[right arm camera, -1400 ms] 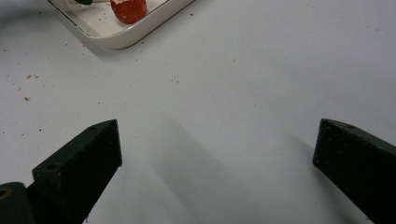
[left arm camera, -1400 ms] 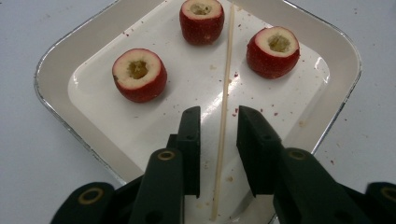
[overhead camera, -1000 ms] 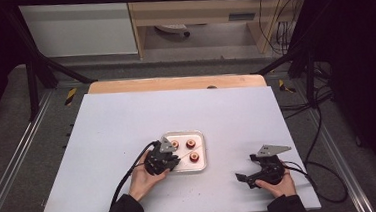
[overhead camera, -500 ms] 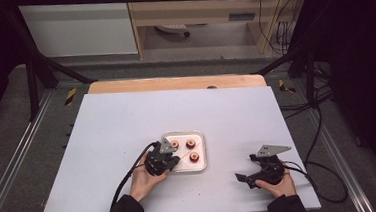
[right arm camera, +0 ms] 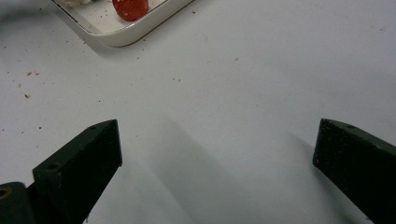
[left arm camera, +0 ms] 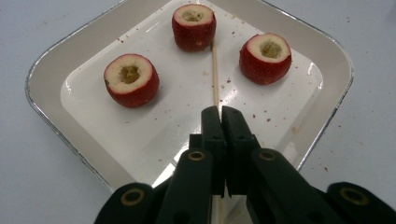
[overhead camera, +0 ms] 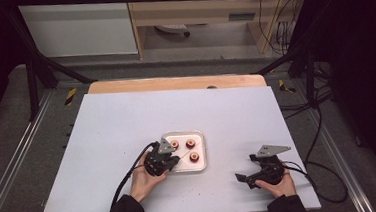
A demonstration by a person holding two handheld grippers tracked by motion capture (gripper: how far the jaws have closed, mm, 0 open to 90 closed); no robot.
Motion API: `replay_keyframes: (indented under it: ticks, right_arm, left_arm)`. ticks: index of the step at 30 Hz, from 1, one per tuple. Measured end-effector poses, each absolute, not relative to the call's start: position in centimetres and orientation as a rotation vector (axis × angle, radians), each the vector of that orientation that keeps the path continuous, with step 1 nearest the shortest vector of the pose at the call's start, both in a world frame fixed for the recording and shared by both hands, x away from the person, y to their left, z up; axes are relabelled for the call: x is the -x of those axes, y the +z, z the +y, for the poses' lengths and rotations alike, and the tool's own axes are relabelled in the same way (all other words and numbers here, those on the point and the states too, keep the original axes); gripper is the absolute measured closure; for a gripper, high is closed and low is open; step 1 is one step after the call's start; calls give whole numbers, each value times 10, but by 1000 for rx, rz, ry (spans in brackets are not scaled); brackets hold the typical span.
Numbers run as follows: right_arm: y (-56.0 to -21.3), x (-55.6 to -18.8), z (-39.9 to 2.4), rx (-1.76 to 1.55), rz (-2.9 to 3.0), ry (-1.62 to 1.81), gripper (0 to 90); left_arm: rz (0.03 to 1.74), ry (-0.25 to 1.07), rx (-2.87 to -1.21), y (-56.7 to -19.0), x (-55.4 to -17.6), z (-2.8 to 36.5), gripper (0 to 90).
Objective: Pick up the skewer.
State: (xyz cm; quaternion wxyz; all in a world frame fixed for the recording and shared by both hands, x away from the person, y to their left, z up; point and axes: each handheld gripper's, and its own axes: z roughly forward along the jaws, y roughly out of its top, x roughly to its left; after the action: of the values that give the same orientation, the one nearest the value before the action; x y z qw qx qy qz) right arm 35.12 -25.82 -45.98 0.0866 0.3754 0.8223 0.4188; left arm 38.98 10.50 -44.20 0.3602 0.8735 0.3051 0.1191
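Observation:
A white tray (left arm camera: pixel 51 70) holds three red cored fruit pieces (left arm camera: pixel 131 79) (left arm camera: pixel 194 25) (left arm camera: pixel 265 57) and a thin wooden skewer (left arm camera: pixel 215 70) lying between them. My left gripper (left arm camera: pixel 221 112) is shut on the near end of the skewer, low over the tray. In the high view the left gripper (overhead camera: pixel 172 159) sits at the tray's (overhead camera: pixel 201 135) left front corner. My right gripper (overhead camera: pixel 244 168) rests near the table's front right, apart from the tray. In its own view the right gripper (right arm camera: pixel 217 140) stands open over bare table with nothing between its jaws.
The white table top (overhead camera: pixel 127 120) carries scattered red crumbs around the tray. A corner of the tray (right arm camera: pixel 116 37) with one fruit piece (right arm camera: pixel 130 8) lies ahead and left of the right gripper. A wooden strip (overhead camera: pixel 174 83) borders the far edge.

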Motion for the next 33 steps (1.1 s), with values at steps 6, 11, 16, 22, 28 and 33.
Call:
replay_keyframes:
  ticks: [6,11,16,22,28,33]
  right_arm:
    - [-459,-351,-257,-1114,2452,1245,18]
    - [-459,-351,-258,-1103,2450,1245,18]
    - [-459,-351,-258,-1101,2451,1246,18]
    - [-457,-351,-257,-1094,2447,1253,12]
    - [-455,-350,-255,-1076,2450,1246,8]
    - [-453,-349,-252,-1053,2446,1238,9]
  left_arm:
    - [784,305,-2226,-437,-389,109,887]
    - [776,300,-2203,-433,-387,110,887]
    - [773,290,-2184,-428,-386,113,887]
    - [761,286,-2183,-424,-383,113,888]
    - [743,281,-2181,-419,-380,113,887]
    - [730,275,-2179,-415,-377,112,887]
